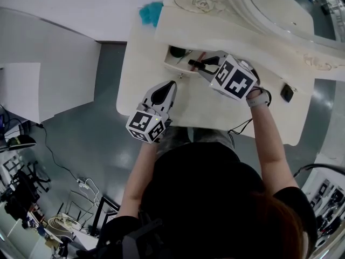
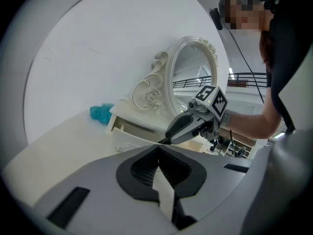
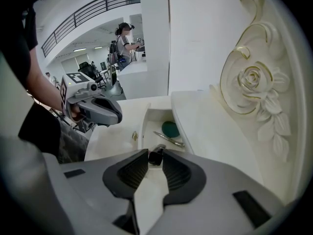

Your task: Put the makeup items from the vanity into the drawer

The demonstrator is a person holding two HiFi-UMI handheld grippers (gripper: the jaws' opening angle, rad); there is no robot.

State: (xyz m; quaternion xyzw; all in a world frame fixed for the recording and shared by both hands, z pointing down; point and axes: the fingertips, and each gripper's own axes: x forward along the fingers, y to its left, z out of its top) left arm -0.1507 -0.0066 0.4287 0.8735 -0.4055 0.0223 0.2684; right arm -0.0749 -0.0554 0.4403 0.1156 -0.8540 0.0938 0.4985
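- Worktop (image 1: 139, 88): cream, smooth, with rounded corners. A carved rose (image 3: 252, 82) with gilt scrolls sits on the mirror frame.
- Drawer (image 3: 145, 129): open, cream, with a small round knob (image 3: 134, 136). It holds a round teal disc (image 3: 170, 129) and a slim silvery stick (image 3: 168, 139), both clearest in the right gripper view.
- Right gripper (image 3: 155, 152): ribbed dark pads clamped on a short black tube (image 3: 156, 157), over the drawer's front.
- Left gripper (image 2: 159, 147): jaws together and empty, over the worktop near the drawer front.
- Mirror (image 2: 193, 70): oval, seen whole only in the left gripper view.
- Teal puff (image 1: 151, 12): fluffy, at the worktop's back corner.
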